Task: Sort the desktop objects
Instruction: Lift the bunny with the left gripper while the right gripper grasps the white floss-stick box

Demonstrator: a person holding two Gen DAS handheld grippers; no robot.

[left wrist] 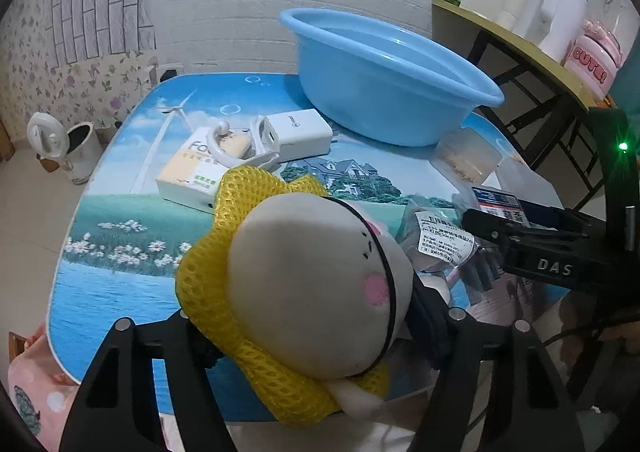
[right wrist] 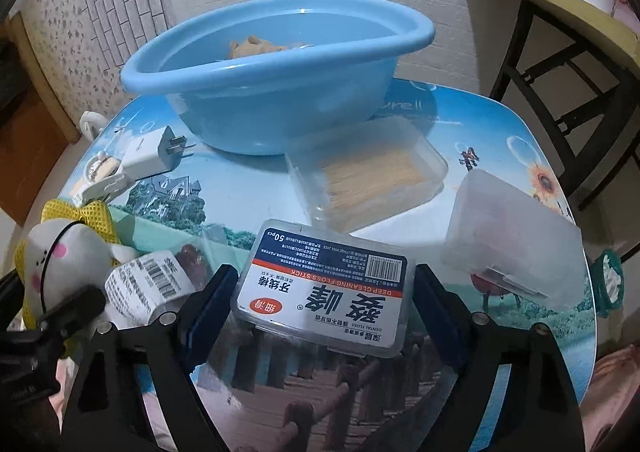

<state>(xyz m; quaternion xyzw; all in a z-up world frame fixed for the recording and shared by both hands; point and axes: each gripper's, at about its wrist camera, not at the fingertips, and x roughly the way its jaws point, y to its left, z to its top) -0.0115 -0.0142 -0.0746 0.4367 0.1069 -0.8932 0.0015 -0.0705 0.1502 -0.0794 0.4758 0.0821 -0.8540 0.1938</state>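
A white plush toy [left wrist: 312, 292] with pink cheeks and a yellow mesh collar fills my left gripper [left wrist: 308, 316]; both pads press on it, near the table's front edge. A clear dental floss box [right wrist: 324, 288] with a blue, red and white label lies flat between the fingers of my right gripper [right wrist: 324, 300], whose blue pads sit against its two sides. In the left wrist view the right gripper [left wrist: 520, 236] reaches in from the right beside the plush. The blue basin [right wrist: 272, 92] stands at the back with something brown [right wrist: 256, 46] in it.
On the picture-printed table [left wrist: 120, 252] lie a white charger [left wrist: 296, 136], a tissue pack [left wrist: 188, 176], a labelled bag [right wrist: 152, 284], a clear box of wooden sticks [right wrist: 372, 176] and a frosted box [right wrist: 512, 244]. A yellow shelf [left wrist: 500, 28] stands right, a white bin [left wrist: 80, 152] left on the floor.
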